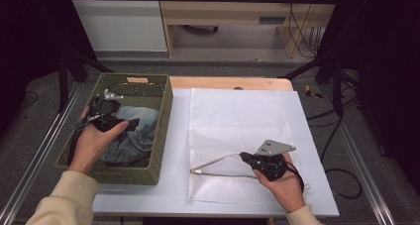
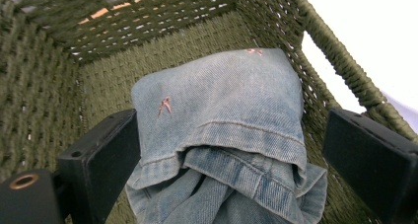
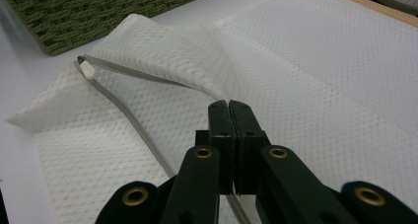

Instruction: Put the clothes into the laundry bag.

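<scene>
**Meanwhile: denim in the basket, mesh bag pinched at its opening**

Over in the woven green basket [image 1: 161,131], the left gripper [image 2: 231,150] hangs with its jaws spread wide on either side of the folded blue jeans [image 2: 222,110], pads not pressing the cloth. On the white tabletop [image 1: 173,150] lies the white mesh laundry bag [image 1: 237,121]. The right gripper [image 3: 229,108] has its jaws pressed together on the bag's upper layer by the zipper [image 3: 125,113], lifting that edge.
</scene>
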`<control>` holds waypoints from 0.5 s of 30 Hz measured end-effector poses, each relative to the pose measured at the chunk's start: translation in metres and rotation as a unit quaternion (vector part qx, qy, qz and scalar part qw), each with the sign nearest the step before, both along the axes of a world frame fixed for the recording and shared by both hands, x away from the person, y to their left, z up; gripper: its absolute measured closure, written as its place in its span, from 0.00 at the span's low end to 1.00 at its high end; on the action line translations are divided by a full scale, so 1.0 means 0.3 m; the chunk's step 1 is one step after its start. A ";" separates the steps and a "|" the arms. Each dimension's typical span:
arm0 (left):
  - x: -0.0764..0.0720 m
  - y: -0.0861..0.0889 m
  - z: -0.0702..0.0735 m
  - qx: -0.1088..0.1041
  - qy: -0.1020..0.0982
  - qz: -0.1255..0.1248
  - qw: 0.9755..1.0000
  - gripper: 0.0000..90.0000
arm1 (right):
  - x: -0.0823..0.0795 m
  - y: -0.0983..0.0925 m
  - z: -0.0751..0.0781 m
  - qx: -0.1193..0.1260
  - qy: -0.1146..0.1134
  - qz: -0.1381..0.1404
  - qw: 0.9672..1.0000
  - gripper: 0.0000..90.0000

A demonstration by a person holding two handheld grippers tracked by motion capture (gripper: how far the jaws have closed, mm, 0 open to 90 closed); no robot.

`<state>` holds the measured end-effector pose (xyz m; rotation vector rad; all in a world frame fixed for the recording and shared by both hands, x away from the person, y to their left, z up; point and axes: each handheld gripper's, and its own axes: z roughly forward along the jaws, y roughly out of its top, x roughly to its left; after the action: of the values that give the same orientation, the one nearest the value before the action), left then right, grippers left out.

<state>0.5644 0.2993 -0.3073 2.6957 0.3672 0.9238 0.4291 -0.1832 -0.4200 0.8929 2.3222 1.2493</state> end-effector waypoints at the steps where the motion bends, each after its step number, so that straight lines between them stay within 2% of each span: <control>1: 0.003 -0.001 -0.004 -0.001 0.002 0.000 1.000 0.08 | 0.001 -0.001 0.000 0.001 0.002 -0.001 1.000 0.99; 8: 0.017 -0.013 -0.025 0.000 0.002 -0.008 1.000 0.08 | -0.002 -0.002 -0.004 -0.002 0.003 0.002 1.000 0.99; 11: 0.019 -0.016 -0.028 0.009 0.003 -0.015 1.000 0.08 | -0.006 -0.001 0.001 -0.002 0.002 0.004 1.000 0.99; 15: 0.014 -0.024 -0.051 0.010 0.016 -0.023 1.000 0.08 | -0.008 -0.005 -0.002 -0.001 0.006 0.004 1.000 0.99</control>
<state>0.5686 0.2920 -0.3225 2.7278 0.3026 0.8781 0.4268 -0.1847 -0.4205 0.8922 2.3378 1.2494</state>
